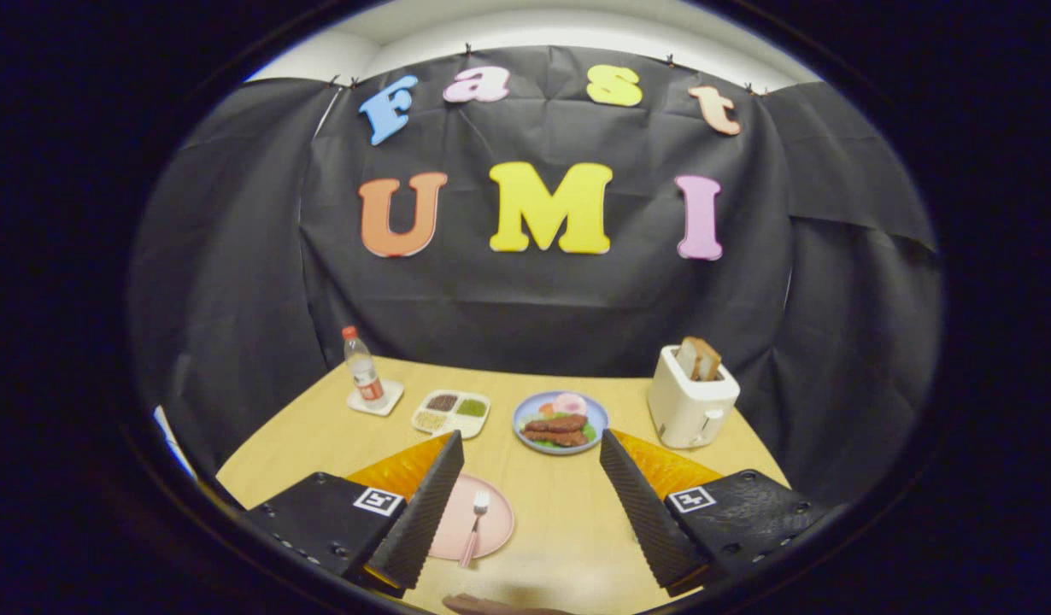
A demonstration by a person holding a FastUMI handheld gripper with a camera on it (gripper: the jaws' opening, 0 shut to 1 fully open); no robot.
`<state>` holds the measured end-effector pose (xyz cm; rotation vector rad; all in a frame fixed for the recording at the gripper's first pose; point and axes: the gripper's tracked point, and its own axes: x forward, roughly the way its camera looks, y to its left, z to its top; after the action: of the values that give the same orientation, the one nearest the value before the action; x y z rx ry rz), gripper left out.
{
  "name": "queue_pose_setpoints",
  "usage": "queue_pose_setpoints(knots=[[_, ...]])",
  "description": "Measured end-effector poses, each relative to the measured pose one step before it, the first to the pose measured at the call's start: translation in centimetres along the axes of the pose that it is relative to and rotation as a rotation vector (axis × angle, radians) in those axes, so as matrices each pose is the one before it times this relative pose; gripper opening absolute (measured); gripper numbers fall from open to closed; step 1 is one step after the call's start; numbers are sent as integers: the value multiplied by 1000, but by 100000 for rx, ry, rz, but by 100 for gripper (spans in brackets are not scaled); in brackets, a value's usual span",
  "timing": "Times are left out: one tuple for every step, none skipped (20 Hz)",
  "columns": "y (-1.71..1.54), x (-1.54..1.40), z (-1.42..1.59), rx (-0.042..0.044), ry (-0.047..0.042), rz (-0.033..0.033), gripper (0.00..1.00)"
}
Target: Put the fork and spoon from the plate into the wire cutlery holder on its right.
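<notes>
Tool (525,504) fingers wide apart above pink fork (474,525) on pink plate (491,534).

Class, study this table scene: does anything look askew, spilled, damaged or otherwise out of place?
Nothing looks spilled or broken. The fork lies on the pink plate between the open jaws of the gripper, the bottle stands upright on its coaster, and bread sits in the toaster.

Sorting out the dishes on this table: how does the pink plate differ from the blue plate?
The pink plate lies between the open tongs, partly hidden by one of them; the blue plate sits beyond them. The pink plate carries a pink fork; the blue plate holds food. Both are round and rest flat on the wooden table.
</notes>
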<state>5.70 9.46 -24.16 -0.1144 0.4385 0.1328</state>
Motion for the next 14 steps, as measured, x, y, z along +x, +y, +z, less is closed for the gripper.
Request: queue_pose_setpoints(knots=[[559, 1003, -2056, -262, 4983, 387, 96], [593, 982, -1979, -73, 5316, 599, 96], [651, 1285, -1729, -400, 4756, 590, 97], [606, 1272, -1797, -605, 4802, 151, 96], [564, 1185, -1384, -515, 4295, 134, 96], [738, 1095, -1237, -358, 3527, 256, 96], [595, 982, -1193, -194, 3051, 1, 96], [619, 968, -930, -118, 3042, 272, 96], [587, 946, -916, 127, 2606, 900, 96], [425, 990, -548, 141, 2316, 121, 96], [386, 638, -398, 54, 1642, 419, 91], [337, 591, -133, -37, 1070, -459, 89], [154, 829, -141, -71, 650, -582, 86], [101, 579, -69, -151, 922, -363, 85]])
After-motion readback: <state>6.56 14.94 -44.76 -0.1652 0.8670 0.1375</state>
